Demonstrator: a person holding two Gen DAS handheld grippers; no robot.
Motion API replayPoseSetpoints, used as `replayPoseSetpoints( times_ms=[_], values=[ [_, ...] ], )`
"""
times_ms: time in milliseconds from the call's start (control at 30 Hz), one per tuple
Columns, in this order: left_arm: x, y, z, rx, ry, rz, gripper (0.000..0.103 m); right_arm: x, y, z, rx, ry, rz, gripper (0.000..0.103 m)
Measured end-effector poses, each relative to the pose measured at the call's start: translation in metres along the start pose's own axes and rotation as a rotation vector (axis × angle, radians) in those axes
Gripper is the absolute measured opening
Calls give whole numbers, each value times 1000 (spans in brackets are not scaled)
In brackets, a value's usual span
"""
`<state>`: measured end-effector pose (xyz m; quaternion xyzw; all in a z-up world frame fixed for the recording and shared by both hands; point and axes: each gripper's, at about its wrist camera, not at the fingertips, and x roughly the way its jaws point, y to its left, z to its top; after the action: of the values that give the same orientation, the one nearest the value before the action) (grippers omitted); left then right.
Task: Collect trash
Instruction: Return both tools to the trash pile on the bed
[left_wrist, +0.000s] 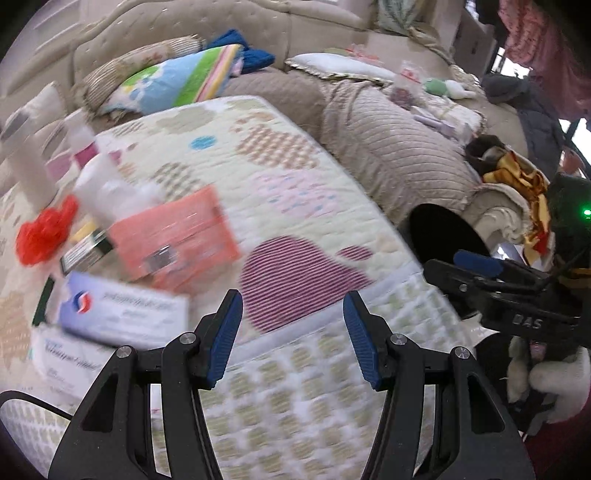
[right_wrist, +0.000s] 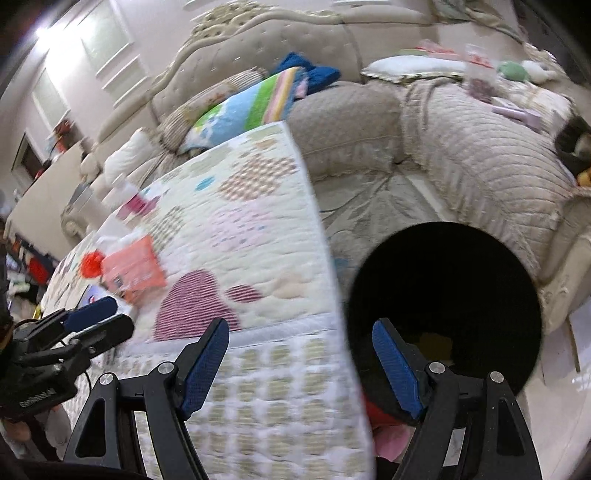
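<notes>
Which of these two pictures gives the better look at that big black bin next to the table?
The right wrist view. There the black bin shows its whole round opening, large and near, beside the quilt-covered table. In the left wrist view the bin is smaller, off to the side, partly hidden behind the right gripper.

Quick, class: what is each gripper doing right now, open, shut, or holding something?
Left gripper: open, holding nothing.
Right gripper: open, holding nothing.

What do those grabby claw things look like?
Each gripper, left and right, has black plastic arms with silver bolts and ribbed blue fingertip pads. White lettering marks the body, a thin black cable trails off, and a white fuzzy glove holds one.
</notes>
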<state>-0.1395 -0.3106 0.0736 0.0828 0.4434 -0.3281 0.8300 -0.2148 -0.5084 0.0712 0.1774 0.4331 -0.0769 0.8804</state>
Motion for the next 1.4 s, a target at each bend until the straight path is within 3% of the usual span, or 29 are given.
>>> replayPoseSetpoints(
  times_ms=[267, 467, 600, 667, 867, 1000, 1133, 1400],
  values=[
    [2, 75, -18, -149, 33, 13, 55, 22, 54, -1, -107, 51, 53, 78],
    [-25, 119, -44, -203, 84, -76, 55, 38, 91, 1, -186, 92, 104, 78],
    [-40, 144, -62, -228, 144, 0, 55, 53, 116, 2, -233, 117, 146, 78],
    [-49, 157, -74, -252, 159, 2, 55, 58, 128, 2, -249, 127, 166, 78],
    [-83, 170, -87, -283, 115, -16, 55, 78, 166, -5, -350, 170, 242, 78],
    [-93, 173, -85, -262, 92, 63, 55, 91, 190, -9, -396, 196, 272, 78],
    [-82, 178, -81, -243, 108, 133, 55, 103, 204, -11, -419, 207, 245, 78],
    [-75, 177, -72, -271, 93, 107, 55, 135, 213, 9, -362, 143, 125, 78]
  ],
)
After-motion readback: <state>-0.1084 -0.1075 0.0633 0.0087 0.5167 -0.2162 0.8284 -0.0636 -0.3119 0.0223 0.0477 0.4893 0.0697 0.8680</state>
